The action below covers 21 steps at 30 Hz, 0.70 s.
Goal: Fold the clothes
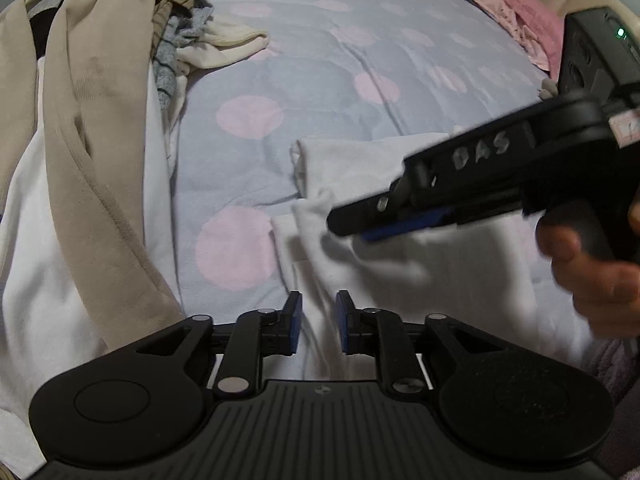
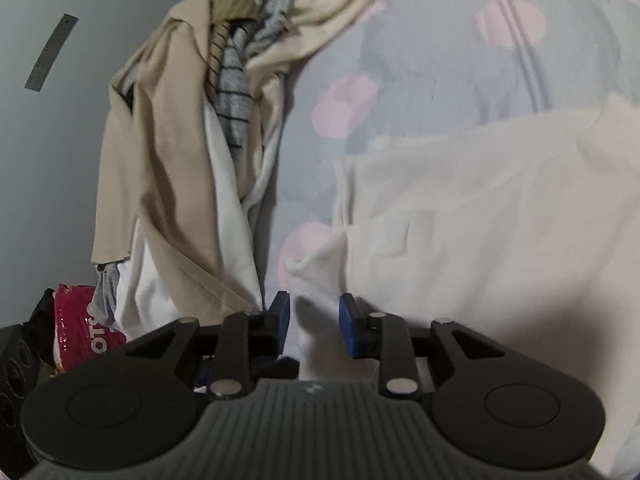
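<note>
A white garment (image 1: 420,272) lies partly folded on the bed, its folded edge toward the middle. My left gripper (image 1: 319,312) hovers over the near left edge of this garment, open, with white cloth showing in the gap but not pinched. My right gripper (image 2: 314,312) is also open, above a corner of the white garment (image 2: 480,240), and the pads do not press on it. In the left wrist view the right gripper (image 1: 350,228) reaches in from the right, held by a hand (image 1: 592,272), low over the garment.
A heap of unfolded clothes (image 1: 92,140) in beige, white and grey stripes lies along the bed's left side, also the clothes heap (image 2: 192,140). Pink cloth (image 1: 520,12) sits at the far right. The bedspread (image 1: 320,60) is lilac with pink dots. A red package (image 2: 80,332) lies beside the bed.
</note>
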Available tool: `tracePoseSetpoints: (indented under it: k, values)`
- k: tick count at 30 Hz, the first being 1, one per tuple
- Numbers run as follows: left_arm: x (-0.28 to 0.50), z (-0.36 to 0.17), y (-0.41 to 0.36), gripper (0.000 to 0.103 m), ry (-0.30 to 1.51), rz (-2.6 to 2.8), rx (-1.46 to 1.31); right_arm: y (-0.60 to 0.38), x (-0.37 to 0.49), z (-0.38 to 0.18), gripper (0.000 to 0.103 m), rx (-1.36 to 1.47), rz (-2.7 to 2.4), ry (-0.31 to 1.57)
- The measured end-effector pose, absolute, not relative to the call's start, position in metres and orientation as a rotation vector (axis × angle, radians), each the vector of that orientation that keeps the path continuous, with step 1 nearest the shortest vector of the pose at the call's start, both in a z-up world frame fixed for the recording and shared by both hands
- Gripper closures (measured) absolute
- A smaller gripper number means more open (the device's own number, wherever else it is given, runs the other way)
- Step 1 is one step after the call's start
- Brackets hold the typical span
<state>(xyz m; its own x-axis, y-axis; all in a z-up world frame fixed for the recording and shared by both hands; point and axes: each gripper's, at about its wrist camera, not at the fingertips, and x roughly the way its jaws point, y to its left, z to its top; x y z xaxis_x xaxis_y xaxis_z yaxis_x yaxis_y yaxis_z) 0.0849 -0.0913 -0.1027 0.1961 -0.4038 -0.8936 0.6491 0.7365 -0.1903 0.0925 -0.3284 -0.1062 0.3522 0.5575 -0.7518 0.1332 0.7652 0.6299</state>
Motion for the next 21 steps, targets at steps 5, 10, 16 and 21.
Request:
tracePoseSetpoints:
  k: [5, 10, 16, 21]
  values:
    - [0.069, -0.108, -0.095, 0.071, 1.191, -0.789, 0.254, -0.354, 0.081, -0.069, 0.064, 0.623, 0.254, 1.113]
    - [0.052, -0.119, -0.095, 0.063, 1.236, -0.806, 0.258, -0.380, 0.058, -0.054, 0.058, 0.577, 0.177, 1.100]
    - [0.051, -0.135, -0.088, 0.062, 1.299, -0.737, 0.206, -0.397, 0.011, -0.066, 0.052, 0.504, 0.097, 1.142]
    - [0.047, -0.148, -0.082, 0.062, 1.367, -0.717, 0.175, -0.408, -0.032, -0.086, 0.049, 0.494, 0.065, 1.207]
